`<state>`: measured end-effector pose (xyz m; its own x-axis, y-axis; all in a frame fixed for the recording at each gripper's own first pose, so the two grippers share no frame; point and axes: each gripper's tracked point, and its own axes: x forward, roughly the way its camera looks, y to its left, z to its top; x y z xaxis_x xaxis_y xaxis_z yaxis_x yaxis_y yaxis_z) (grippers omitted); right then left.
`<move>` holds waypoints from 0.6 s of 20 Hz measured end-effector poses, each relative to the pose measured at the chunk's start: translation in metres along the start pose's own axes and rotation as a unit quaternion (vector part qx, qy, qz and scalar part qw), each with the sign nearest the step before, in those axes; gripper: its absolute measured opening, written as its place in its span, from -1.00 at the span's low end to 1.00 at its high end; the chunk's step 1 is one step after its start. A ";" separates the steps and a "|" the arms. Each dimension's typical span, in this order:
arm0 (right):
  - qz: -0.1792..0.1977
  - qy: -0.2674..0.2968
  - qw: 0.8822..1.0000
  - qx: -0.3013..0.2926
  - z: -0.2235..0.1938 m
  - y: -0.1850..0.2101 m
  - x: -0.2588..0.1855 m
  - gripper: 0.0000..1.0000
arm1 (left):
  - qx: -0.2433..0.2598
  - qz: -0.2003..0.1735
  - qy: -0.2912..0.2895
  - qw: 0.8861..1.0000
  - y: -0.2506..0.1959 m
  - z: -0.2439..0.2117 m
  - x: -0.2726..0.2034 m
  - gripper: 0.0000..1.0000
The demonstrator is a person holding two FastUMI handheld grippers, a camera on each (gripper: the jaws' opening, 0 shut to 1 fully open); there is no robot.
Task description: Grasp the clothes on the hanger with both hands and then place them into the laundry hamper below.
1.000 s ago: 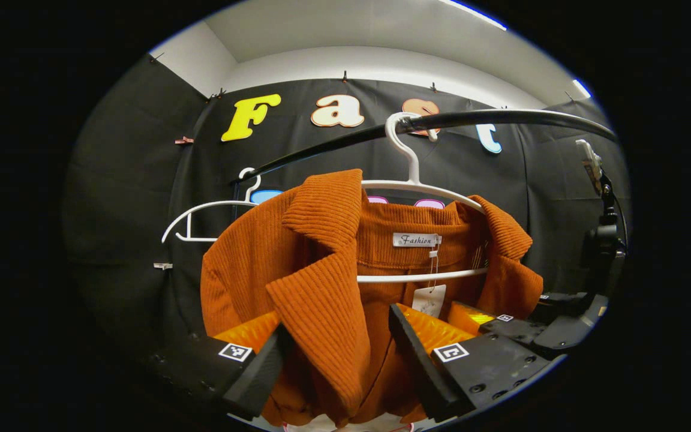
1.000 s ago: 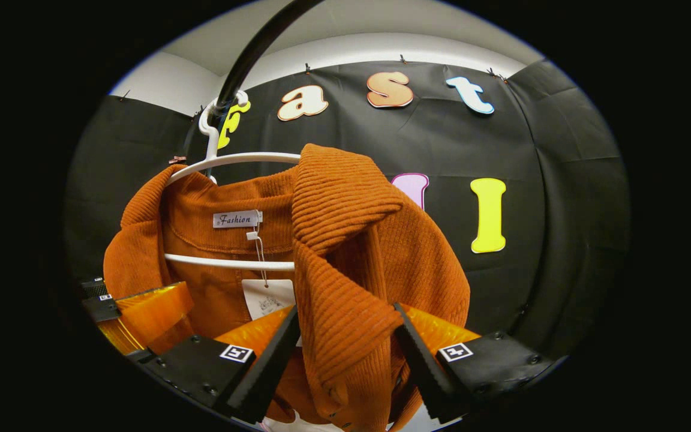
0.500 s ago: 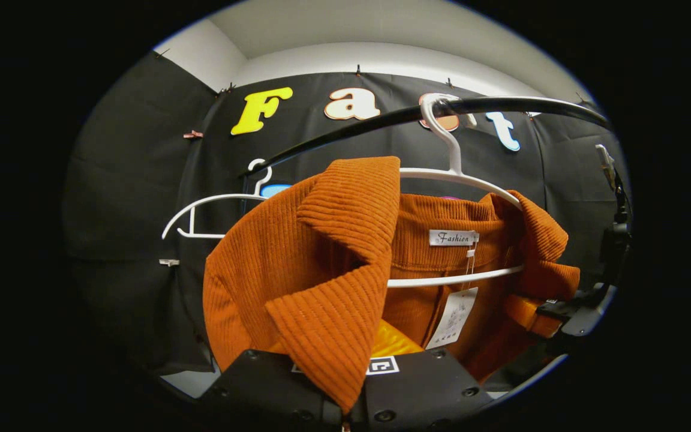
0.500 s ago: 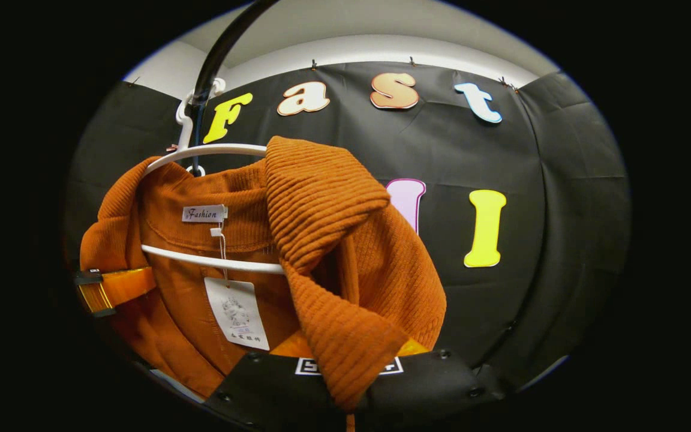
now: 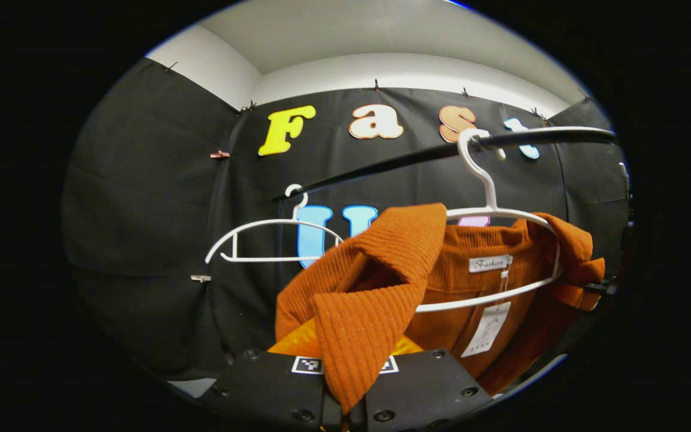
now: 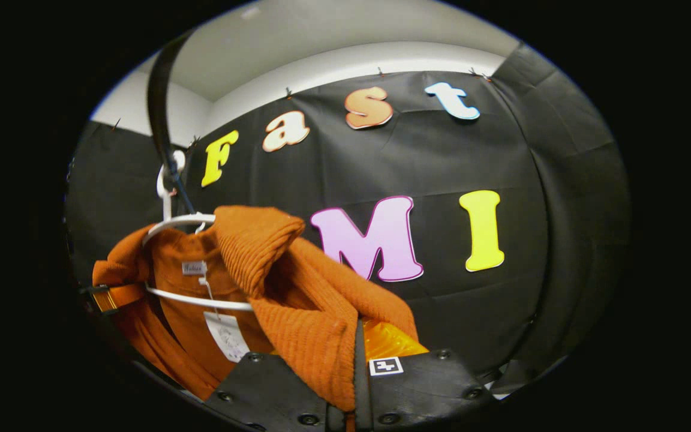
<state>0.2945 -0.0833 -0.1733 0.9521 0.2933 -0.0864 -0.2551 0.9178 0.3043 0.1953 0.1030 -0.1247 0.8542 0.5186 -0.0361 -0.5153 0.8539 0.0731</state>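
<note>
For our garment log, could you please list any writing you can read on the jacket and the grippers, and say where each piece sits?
Sewn neck label inside the orange corduroy jacket collar: one script word, too small to read reliably.
Paper hang tag below it: print too small to read.
Square markers on left gripper and right gripper: patterns, no words.

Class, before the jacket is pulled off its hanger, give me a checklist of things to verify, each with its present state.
1. Left tool shut on the jacket lapel: ok.
2. Right tool shut on the other lapel: ok.
3. Jacket off the hanger: not ok, collar still draped over it.
4. Hanger hooked on the rail: ok.
5. Spare hanger apart from the jacket: ok.
6. Hamper below: cannot tell.
</note>
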 end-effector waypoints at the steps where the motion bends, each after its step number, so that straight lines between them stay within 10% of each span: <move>1: -0.004 -0.008 1.000 0.025 0.008 -0.005 -0.001 -0.72 | 0.006 0.012 -0.010 1.000 0.011 0.008 0.000 -0.81; 12: 0.026 -0.032 0.999 0.032 0.057 -0.007 -0.007 -0.71 | 0.055 0.033 -0.075 0.995 0.046 0.070 0.013 -0.81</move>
<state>0.2991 -0.1070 -0.1207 0.9475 0.3197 -0.0085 -0.2945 0.8827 0.3661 0.1875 0.1458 -0.0518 0.8236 0.5542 0.1205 -0.5671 0.8038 0.1798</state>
